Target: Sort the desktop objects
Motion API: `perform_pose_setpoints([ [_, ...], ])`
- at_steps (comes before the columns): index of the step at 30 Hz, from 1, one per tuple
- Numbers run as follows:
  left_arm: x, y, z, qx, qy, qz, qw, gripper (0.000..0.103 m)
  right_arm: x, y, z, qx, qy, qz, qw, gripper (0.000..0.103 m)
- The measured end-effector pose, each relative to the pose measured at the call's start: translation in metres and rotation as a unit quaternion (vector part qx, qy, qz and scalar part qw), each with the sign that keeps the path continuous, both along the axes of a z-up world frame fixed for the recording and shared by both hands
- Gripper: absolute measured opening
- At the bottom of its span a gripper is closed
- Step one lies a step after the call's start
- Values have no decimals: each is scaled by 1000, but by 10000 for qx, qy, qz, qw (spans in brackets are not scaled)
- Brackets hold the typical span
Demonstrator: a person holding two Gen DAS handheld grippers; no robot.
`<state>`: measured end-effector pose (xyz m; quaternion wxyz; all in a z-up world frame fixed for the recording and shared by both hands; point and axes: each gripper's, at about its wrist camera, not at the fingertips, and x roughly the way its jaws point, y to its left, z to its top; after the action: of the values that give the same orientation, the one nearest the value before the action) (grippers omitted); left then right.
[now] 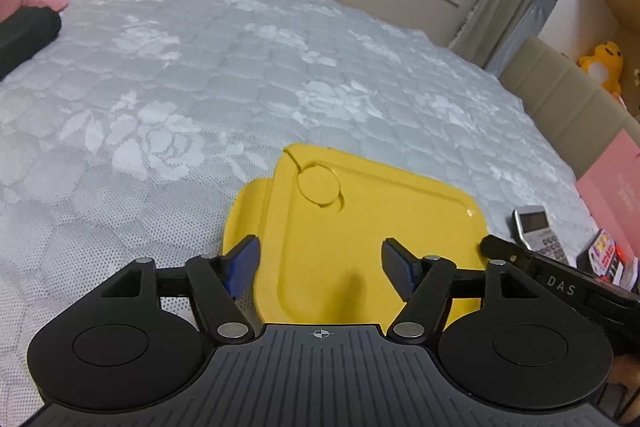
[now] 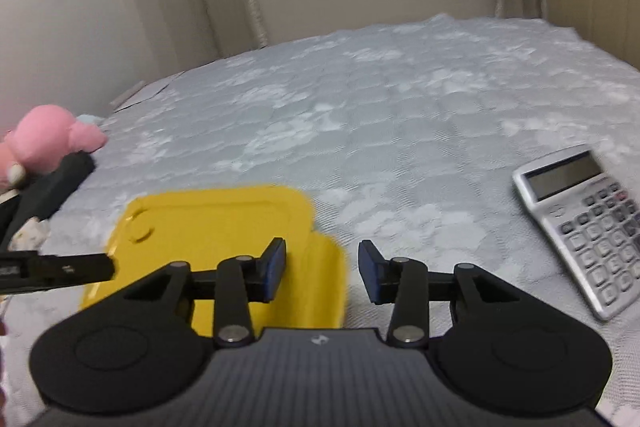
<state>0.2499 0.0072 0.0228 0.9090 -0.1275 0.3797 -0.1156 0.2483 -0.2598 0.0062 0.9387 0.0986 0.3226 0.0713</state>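
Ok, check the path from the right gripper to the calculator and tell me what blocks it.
Nothing visible does. The right gripper is open above the bedspread, and the calculator lies to its right with only bare quilt between them. The yellow tray sits on the other side, out of the way.

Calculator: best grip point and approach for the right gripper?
The calculator lies flat, face up, on the bedspread, right of the open right gripper. Probably pinch across its long side edges near the middle, coming from above; it is thin, so the fingers must press into the soft cover.
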Motion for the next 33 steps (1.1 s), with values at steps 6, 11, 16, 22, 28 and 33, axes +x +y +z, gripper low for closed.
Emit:
perform_pose_setpoints([
  [6, 6, 3, 4, -98, -12, -63, 9999, 77, 14, 25, -10, -508, -240, 54, 9984, 42],
  [11, 12, -4, 3, 81, -56, -70, 9999, 80, 26, 26, -10, -426, -279, 99, 9987, 39],
  [16, -1, 12, 11, -446, -59, -128, 9989, 78, 2, 2, 10, 244, -394, -96, 9989, 40],
  [22, 12, 15, 4, -533, 140, 6, 9985, 79, -39, -39, 3, 1449, 5, -543, 9879, 52],
  [28, 13, 13, -1, -455, 139, 76, 9988, 78, -20, -45, -24, 1870, 505, -512, 9797, 40],
  [33, 17, 9, 0, -418, 174, -17, 9990, 73, -5, -22, -7, 1097, 44, -303, 9935, 4],
])
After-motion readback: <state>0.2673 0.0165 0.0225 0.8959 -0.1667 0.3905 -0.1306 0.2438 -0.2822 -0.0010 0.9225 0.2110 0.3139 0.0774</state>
